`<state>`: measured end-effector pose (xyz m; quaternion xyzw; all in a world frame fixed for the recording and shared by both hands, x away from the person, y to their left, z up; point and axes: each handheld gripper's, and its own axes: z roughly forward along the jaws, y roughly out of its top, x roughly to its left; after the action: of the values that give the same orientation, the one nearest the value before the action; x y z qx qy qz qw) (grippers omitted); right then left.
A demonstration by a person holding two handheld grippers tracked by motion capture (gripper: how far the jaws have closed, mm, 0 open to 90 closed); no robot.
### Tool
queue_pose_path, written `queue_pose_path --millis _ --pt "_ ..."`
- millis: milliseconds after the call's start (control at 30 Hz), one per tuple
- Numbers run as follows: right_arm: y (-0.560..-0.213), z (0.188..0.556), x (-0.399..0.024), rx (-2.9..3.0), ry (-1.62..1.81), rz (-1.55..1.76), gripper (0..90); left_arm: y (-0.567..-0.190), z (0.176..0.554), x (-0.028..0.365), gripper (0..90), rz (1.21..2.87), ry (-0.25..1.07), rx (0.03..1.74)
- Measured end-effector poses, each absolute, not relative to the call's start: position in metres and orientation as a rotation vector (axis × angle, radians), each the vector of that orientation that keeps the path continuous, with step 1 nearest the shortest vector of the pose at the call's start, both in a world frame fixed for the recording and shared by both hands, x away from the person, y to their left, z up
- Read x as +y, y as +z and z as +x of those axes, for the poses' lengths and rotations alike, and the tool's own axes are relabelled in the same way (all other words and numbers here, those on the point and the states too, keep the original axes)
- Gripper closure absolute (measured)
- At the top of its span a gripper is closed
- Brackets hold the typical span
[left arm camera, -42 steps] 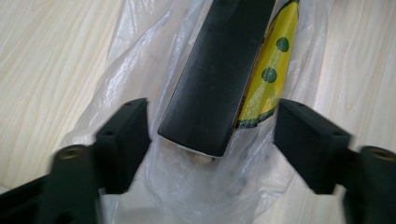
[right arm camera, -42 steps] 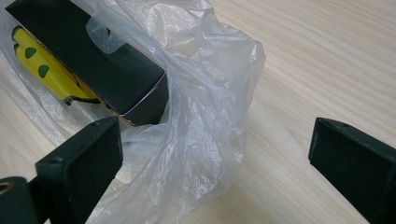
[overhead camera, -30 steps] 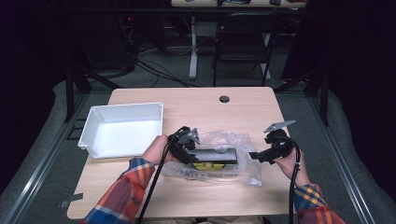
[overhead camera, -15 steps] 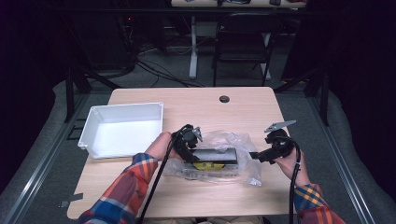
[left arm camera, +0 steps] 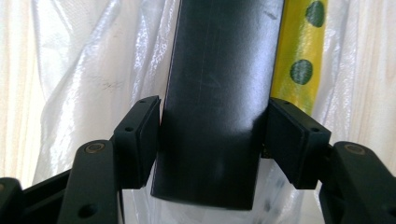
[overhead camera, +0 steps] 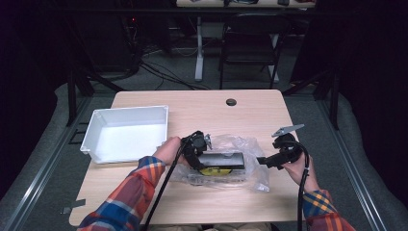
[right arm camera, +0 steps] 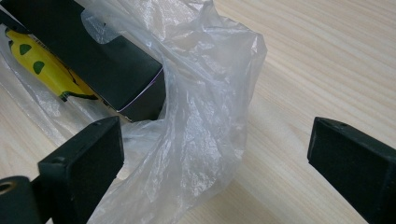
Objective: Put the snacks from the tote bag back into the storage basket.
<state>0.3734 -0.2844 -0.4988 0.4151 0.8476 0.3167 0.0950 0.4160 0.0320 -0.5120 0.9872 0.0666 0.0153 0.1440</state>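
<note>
Right at the middle of the near half of the table (overhead camera: 192,108) lies a long black box (left arm camera: 215,107), resting on and partly wrapped by a clear plastic bag (right arm camera: 196,140). A yellow packet with dark green dots (left arm camera: 299,56) lies along one long side of the box, touching it, also within the bag's folds. In the high view the box runs left to right across the table, with the bag crumpled around and beyond its right end.

The left gripper (left arm camera: 215,135) straddles the left end of the box. Its jaws have just been opening, and the box stands between them: one pad sits right against one long edge, the other just beside the opposite edge, and neither presses in, so the grip is released.

The right gripper (right arm camera: 215,158) hovers low at the right end of the bag, its jaws spread wide with nothing pinched; loose plastic lies between them, brushing the pad nearer the box, and bare wood shows by the other pad.

Farther left on the table, well apart from the bag, stands a white tray (overhead camera: 91,132). A small dark round cap (overhead camera: 231,102) sits near the far edge.
</note>
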Motion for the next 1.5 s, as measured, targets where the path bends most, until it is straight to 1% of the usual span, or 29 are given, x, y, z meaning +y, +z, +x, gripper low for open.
queue_pose_path --millis 367,467,733,1167,1500 --pt "-0.5 0.374 -0.284 2.522 0.924 1.219 3.2 -0.52 0.416 0.023 39.1 2.894 0.06 0.167" --pt "-0.501 0.374 -0.284 2.526 0.924 1.219 3.2 -0.522 0.417 0.022 40.5 2.886 0.038 0.172" --pt "-0.499 0.373 -0.285 2.507 0.926 1.214 3.7 -0.521 0.414 0.021 43.1 2.878 0.037 0.147" --pt "-0.5 0.373 -0.287 2.496 0.94 1.217 3.7 -0.499 0.41 0.028 43.5 2.846 0.087 0.116" --pt "-0.5 0.373 -0.288 2.494 0.926 1.231 3.6 -0.479 0.408 0.039 43.5 2.823 0.074 0.097"
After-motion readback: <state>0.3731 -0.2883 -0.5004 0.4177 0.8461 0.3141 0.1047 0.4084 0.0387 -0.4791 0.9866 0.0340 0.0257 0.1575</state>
